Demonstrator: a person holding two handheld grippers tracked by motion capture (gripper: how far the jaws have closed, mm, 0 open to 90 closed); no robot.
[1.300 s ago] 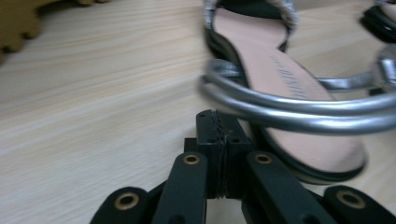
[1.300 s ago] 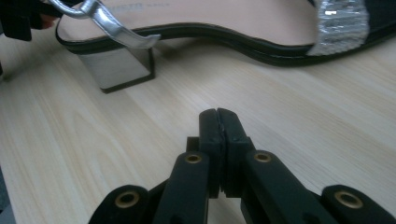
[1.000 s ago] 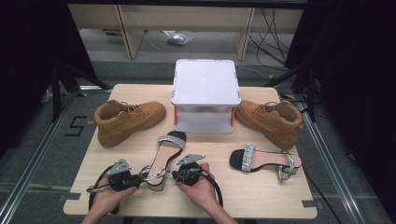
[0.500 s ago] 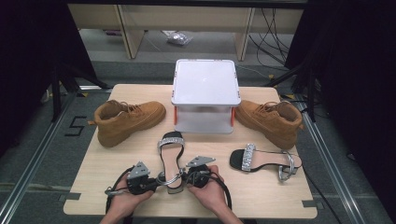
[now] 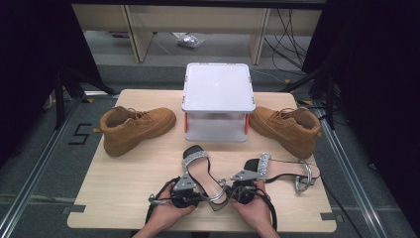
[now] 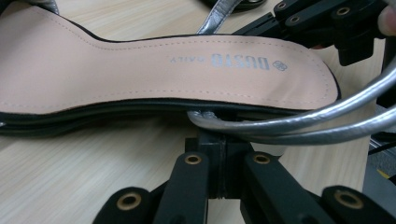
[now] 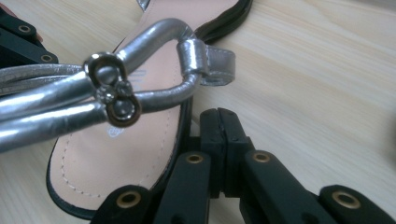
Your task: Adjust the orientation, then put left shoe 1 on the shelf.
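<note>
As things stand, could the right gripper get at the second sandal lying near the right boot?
Probably yes: the right gripper sits just beside that sandal, with only bare table between, though its jaws are shut and would need opening.

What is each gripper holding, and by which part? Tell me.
Neither clamps anything that can be seen. The left gripper and right gripper have their jaws shut, tips against opposite edges of the sandal sole at its heel end.

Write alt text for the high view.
Two hand-held grippers, left and right, flank the heel of a silver-strapped sandal on a wooden table. Its mate lies right; two tan boots flank a white box.
</note>
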